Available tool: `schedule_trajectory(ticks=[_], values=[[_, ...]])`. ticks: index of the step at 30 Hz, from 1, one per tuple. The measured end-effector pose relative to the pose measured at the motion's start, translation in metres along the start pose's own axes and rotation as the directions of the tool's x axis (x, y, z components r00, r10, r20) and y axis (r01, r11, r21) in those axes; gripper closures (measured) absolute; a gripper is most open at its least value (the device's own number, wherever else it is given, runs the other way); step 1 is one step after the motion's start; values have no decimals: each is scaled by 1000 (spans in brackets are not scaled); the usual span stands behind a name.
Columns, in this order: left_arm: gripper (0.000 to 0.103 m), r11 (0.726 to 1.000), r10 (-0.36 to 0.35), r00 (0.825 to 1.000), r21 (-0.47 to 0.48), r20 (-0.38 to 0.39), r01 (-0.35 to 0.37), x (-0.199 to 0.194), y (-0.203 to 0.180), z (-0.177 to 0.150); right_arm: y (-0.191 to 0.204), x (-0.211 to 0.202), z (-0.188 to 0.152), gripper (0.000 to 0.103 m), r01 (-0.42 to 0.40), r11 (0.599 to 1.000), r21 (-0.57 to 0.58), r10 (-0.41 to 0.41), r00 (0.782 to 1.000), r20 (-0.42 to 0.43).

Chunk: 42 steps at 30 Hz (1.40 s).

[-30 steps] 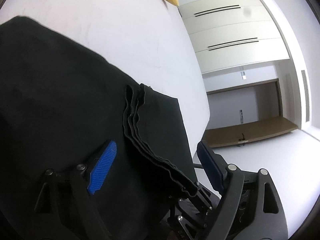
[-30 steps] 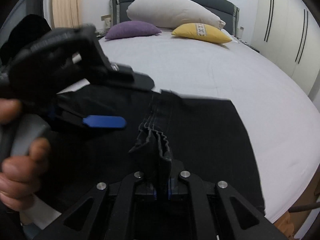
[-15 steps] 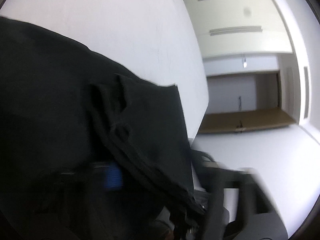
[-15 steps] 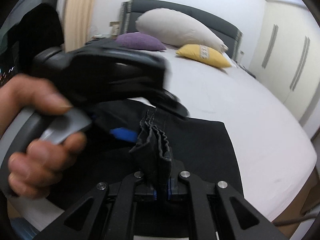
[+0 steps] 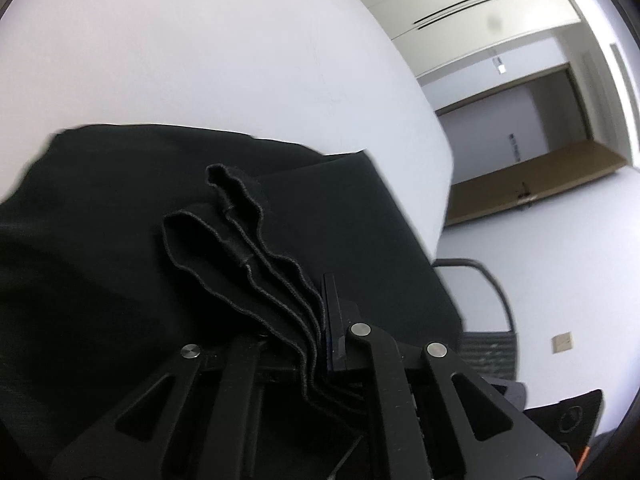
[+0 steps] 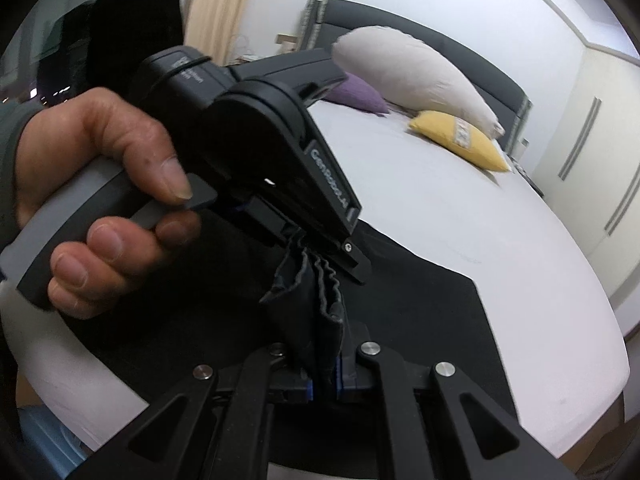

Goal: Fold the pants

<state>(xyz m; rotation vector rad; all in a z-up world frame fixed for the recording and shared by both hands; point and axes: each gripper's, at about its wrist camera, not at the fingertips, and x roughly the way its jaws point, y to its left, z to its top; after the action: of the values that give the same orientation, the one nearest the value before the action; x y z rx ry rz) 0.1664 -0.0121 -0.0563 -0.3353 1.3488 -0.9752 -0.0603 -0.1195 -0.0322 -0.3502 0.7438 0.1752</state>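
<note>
The black pants (image 5: 120, 240) lie on the white bed, with a stack of several hem edges (image 5: 256, 256) lifted off it. My left gripper (image 5: 316, 344) is shut on that stack of edges. In the right wrist view the pants (image 6: 420, 312) spread over the bed's near corner. My right gripper (image 6: 324, 384) is shut on the same bunched edges (image 6: 316, 296), just below the left gripper (image 6: 320, 248), which a hand holds and which clamps the bunch from above.
The white bed (image 6: 460, 216) carries a white pillow (image 6: 412, 76), a yellow pillow (image 6: 460, 140) and a purple pillow (image 6: 360, 92) at its headboard. White wardrobes (image 5: 460, 12) and a doorway stand beyond the bed's edge. A chair (image 5: 480, 320) stands on the floor nearby.
My left gripper was open beside the stacked edges a second ago; it has closed on them next to the right gripper. Both grippers have lifted the bunch higher off the bed.
</note>
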Motion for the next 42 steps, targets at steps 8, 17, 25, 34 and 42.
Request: schedule_trajectory(ticks=[8,17,25,34,42], values=[[98,993,112,994,27,-13,-111,-14,26,-25,48,17,2,95,-73,994,-77,68,996,-61],[97,994,112,994,13,-2,-112,-17,34,-34,57,26,5,95,-104,990,-97,94,990,-102],[97,991,129,992,22,2,-129,-23,45,-37,51,37,5,95,-112,989,-91,100,987,-127],[93,985,175,984,0,23,-175,-29,45,-41,46,48,-3,89,-136,990,-27,131,981,-144],[86,933,359,931,-11,66,-360,-60,46,-50,18,33,-10,67,-259,962,86,270,950,-160]])
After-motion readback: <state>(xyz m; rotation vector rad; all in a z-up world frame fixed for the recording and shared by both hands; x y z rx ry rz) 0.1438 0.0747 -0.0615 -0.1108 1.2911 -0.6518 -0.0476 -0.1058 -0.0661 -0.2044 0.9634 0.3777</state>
